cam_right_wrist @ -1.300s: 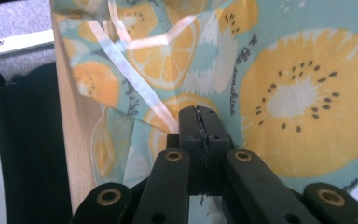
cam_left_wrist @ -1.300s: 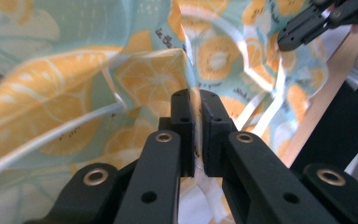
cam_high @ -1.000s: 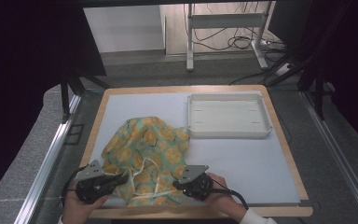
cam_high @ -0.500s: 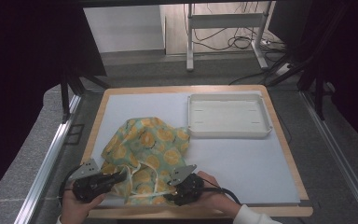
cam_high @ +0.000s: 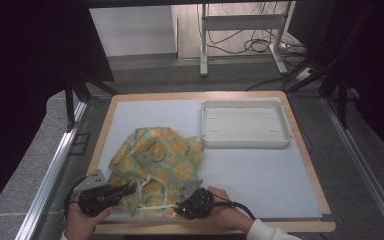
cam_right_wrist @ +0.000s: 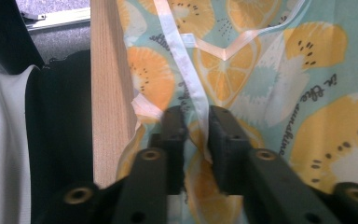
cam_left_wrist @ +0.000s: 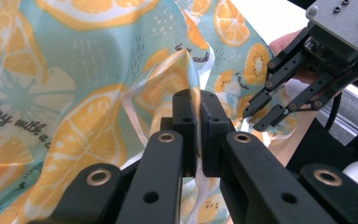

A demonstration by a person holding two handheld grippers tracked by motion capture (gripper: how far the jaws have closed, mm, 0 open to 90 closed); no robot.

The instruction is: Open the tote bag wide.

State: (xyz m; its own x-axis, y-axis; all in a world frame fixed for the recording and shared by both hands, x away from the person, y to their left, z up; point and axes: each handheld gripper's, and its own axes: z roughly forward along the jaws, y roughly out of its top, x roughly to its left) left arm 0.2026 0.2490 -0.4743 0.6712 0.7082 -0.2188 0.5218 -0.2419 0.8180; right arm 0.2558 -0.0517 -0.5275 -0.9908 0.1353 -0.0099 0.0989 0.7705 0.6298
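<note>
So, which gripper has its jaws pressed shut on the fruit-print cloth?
The left gripper: its jaws pinch a fold of the cloth. The right gripper has just been closing its jaws, the white ribbon loose in their gap.

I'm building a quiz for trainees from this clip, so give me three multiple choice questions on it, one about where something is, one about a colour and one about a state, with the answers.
1. Where does the white tray stand?
A. at the far right of the mat, apart from the cloth
B. under the cloth
C. at the near left corner

2. What fruit print and ground colour does the cloth have?
A. red cherries on black
B. orange slices on pale teal
C. plain white

3. How does the left gripper stand?
A. wide open above the tray
B. lying loose on the mat
C. jaws shut on a fold of the cloth

Answers: 1 A, the high view shows the tray beyond the cloth's right edge with mat between them. 2 B, both gripper views show orange slices on teal. 3 C, the left gripper view shows cloth pinched between closed jaws.
</note>
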